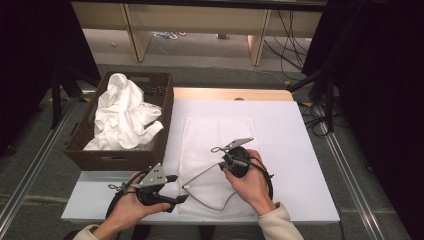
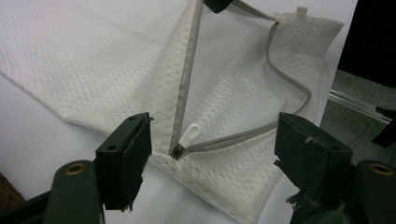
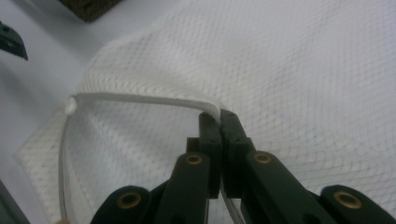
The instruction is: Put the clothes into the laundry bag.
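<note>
A white mesh laundry bag (image 1: 215, 132) lies flat on the white table (image 1: 300, 150). Its grey zipper is undone along the near left side. My right gripper (image 1: 223, 165) is shut on the upper zipper edge (image 3: 140, 99) and holds it raised off the lower layer, so the mouth of the bag gapes. In the right gripper view the jaws (image 3: 219, 116) pinch that edge at their tips. My left gripper (image 1: 179, 188) is open at the bag's near left corner. In the left gripper view the white zipper pull (image 2: 190, 135) lies between the spread jaws (image 2: 217, 128), which do not touch it.
A dark wicker basket (image 1: 120, 157) stands left of the table, holding crumpled white cloth (image 1: 125, 112). The table's near edge runs just below both hands. Cables and wooden furniture legs lie on the floor beyond the table's far edge.
</note>
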{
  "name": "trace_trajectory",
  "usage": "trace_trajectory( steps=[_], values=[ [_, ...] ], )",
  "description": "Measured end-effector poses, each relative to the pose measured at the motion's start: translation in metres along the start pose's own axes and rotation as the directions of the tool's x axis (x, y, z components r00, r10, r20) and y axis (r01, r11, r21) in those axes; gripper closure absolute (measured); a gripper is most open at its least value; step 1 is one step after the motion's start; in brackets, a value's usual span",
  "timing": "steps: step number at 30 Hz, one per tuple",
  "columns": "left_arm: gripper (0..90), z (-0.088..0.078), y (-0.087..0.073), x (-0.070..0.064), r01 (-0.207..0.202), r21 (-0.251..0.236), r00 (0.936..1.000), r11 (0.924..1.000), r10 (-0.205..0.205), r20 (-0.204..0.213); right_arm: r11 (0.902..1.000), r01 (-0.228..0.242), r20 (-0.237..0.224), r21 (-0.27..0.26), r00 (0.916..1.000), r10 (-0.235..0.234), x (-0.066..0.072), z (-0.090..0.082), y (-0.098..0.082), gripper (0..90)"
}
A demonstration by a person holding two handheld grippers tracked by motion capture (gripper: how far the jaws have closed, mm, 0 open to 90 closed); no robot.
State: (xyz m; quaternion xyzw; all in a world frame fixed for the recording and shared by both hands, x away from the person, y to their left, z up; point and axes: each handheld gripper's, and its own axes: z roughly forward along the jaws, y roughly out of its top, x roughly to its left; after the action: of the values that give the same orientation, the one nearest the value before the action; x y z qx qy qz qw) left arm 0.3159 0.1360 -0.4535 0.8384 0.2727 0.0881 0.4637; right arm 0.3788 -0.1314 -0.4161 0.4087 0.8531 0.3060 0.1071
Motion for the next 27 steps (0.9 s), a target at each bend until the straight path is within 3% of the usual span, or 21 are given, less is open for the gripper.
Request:
trace_trajectory(
  steps=[2,3,7,9,10,11,15,16,18,21,24,27],
  values=[
    [26.9,-0.003,0.005,0.000,0.006,-0.020,0.9999,0.9998,-0.005,0.013,0.9999,-0.006,0.013,-0.010,0.9999,0.006,0.001,-0.002,0.001,90.0],
    [26.7,-0.005,0.007,0.000,0.009,-0.028,0.9999,0.9996,-0.009,0.014,0.9998,0.017,0.014,-0.009,0.9998,-0.016,0.000,-0.004,0.003,90.0],
    [26.6,-0.016,0.017,0.005,0.019,-0.070,0.9998,0.9974,-0.019,0.001,0.9988,-0.002,0.024,-0.050,0.9997,0.003,0.000,-0.008,0.012,90.0],
    [26.5,-0.022,0.021,0.013,-0.012,-0.090,0.9998,0.9959,0.010,-0.019,0.9984,-0.011,0.030,-0.056,0.9995,0.013,-0.002,-0.006,0.016,90.0],
    [26.6,-0.025,0.023,0.016,-0.007,-0.097,0.9994,0.9953,0.004,-0.034,0.9969,-0.023,0.040,-0.076,0.9989,0.026,-0.003,-0.001,0.020,90.0],
    [26.6,-0.029,0.024,0.018,0.022,-0.104,0.9984,0.9943,-0.027,-0.048,0.9972,-0.023,0.040,-0.071,0.9989,0.026,-0.002,0.000,0.021,90.0],
    [26.6,-0.041,0.032,0.032,0.027,-0.143,0.9951,0.9893,-0.040,-0.091,0.9975,0.000,0.042,-0.071,0.9991,0.003,-0.003,0.000,0.025,90.0],
    [26.6,-0.044,0.035,0.036,0.029,-0.155,0.9939,0.9874,-0.045,-0.101,0.9958,0.013,0.053,-0.091,0.9986,-0.008,-0.003,0.000,0.026,90.0],
    [26.6,-0.052,0.040,0.047,0.011,-0.161,0.9899,0.9868,-0.034,-0.138,0.9958,0.006,0.054,-0.091,0.9985,-0.001,-0.002,-0.003,0.027,90.0],
    [26.5,-0.066,0.052,0.068,0.044,-0.206,0.9823,0.9776,-0.080,-0.169,0.9956,0.016,0.052,-0.092,0.9986,-0.011,-0.002,-0.003,0.026,90.0],
    [23.8,-0.079,0.067,0.094,0.062,-0.213,0.9613,0.9752,-0.116,-0.250,0.9964,0.011,0.050,-0.084,0.9987,-0.007,0.000,-0.004,0.026,90.0],
    [21.5,-0.084,0.081,0.126,0.070,-0.175,0.9372,0.9822,-0.125,-0.326,0.9959,0.028,0.041,-0.086,0.9989,-0.024,0.000,-0.004,0.027,90.0]
  ],
)
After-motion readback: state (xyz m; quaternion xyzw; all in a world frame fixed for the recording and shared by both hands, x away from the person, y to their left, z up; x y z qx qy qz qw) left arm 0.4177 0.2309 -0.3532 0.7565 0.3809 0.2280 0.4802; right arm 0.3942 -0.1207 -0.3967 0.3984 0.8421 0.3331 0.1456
